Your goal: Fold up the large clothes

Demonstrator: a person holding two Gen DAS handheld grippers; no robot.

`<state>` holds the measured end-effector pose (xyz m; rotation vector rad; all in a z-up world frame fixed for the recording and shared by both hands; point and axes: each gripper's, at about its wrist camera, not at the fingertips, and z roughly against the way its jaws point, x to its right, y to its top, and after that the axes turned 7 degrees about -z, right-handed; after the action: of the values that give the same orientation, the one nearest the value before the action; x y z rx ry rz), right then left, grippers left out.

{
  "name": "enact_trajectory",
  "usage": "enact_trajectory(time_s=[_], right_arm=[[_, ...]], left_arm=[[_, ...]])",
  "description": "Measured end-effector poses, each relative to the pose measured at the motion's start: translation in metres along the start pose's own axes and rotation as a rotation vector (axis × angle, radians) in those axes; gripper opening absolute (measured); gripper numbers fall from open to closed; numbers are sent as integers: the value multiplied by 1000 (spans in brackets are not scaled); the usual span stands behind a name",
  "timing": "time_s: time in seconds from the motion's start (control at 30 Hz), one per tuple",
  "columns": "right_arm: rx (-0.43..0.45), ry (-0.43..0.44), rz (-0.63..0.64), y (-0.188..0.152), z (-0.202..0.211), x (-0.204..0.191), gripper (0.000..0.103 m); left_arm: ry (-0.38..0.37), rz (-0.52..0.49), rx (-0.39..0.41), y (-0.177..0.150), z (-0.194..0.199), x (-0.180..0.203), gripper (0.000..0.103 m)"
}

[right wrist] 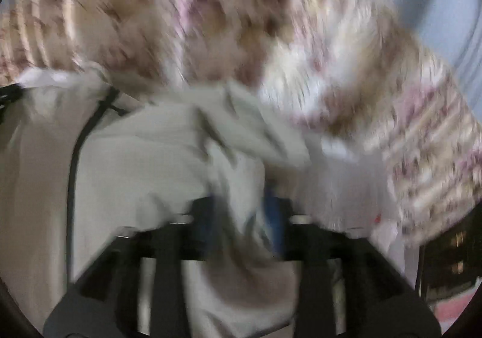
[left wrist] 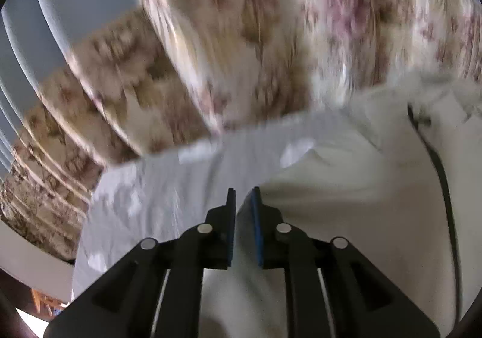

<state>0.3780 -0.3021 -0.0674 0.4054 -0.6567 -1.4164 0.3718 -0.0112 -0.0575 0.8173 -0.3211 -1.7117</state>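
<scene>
White garment [left wrist: 346, 175], rumpled, black trim, lying on floral bedspread [left wrist: 241, 51]

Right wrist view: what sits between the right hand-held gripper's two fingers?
A bunched fold of the white garment fills the gap of the right hand-held gripper; blur hides whether the pads press it.

right view: motion blur smearing everything | right gripper [right wrist: 241, 211] fingers fuzzy, pad contact with white garment [right wrist: 156, 151] unclear | floral bedspread [right wrist: 271, 36] pattern streaking | left view: bedspread blurring, garment running off bottom edge | dark cord [left wrist: 446, 193] end leaving frame
</scene>
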Motion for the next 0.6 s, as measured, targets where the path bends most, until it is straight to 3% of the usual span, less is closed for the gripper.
enact_trajectory(time_s=[0.07,0.1,0.17,0.3,0.4,0.53,0.6], right_arm=[[29,72,-61,-16,17,24,71],[47,97,-78,-22,27,31,74],[84,144,-102,-42,60,49,75],[133,202,-78,-93,115,78,80],[144,147,-96,-129,129,97,80],[116,100,-197,-148,122,125,80],[117,107,-225,-156,124,131,80]], left_arm=[[-57,54,24,-15,17,-6,49],[-66,64,52,-22,30,-9,75],[-71,66,135,-38,70,-14,78],[-158,65,194,-78,134,-12,86],[-286,101,169,-105,159,8,86],[-467,83,125,-119,180,68,86],[-505,51,116,-121,191,101,86]])
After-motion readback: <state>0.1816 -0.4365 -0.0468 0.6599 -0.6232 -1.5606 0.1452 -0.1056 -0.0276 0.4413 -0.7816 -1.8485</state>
